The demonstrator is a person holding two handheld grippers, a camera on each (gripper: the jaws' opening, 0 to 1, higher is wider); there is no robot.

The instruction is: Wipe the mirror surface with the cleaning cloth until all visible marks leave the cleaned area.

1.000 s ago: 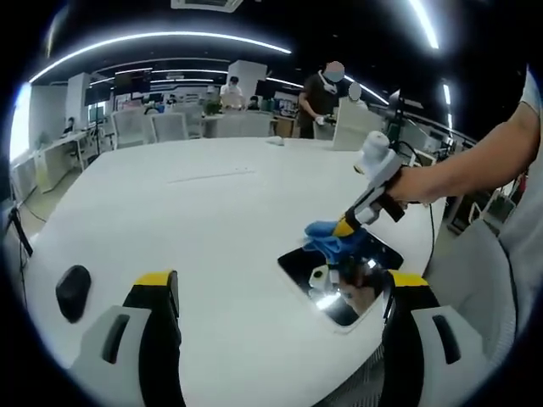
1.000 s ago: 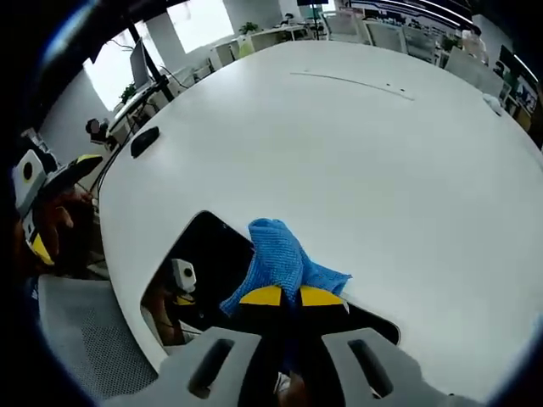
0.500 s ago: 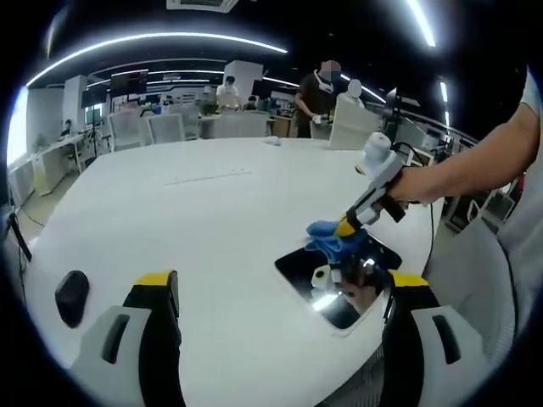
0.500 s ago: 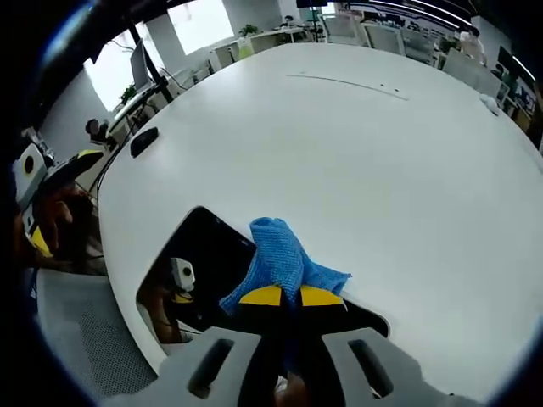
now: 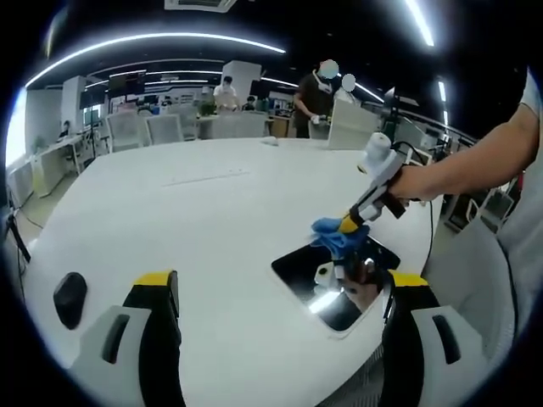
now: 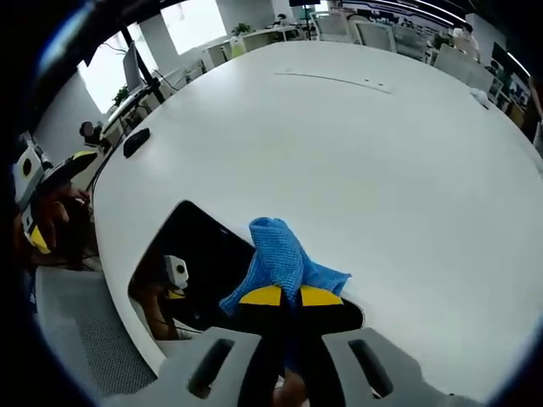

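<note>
White and broad, the surface carries everything you are working on. In the right gripper view, your right hand-held gripper sits at the bottom centre, its yellow-tipped jaws clenched on the blue cleaning cloth, which bunches up just above them. The cloth rests on the dark mirror, lying flat near the surface's edge at lower left. In the left gripper view, your left hand-held gripper rises from the bottom with its jaws spread wide and nothing between them. Beyond it, lower right, the mirror reflects a ceiling light. A small black object lies at lower left. Farther off, chairs and people stand at the top.
</note>
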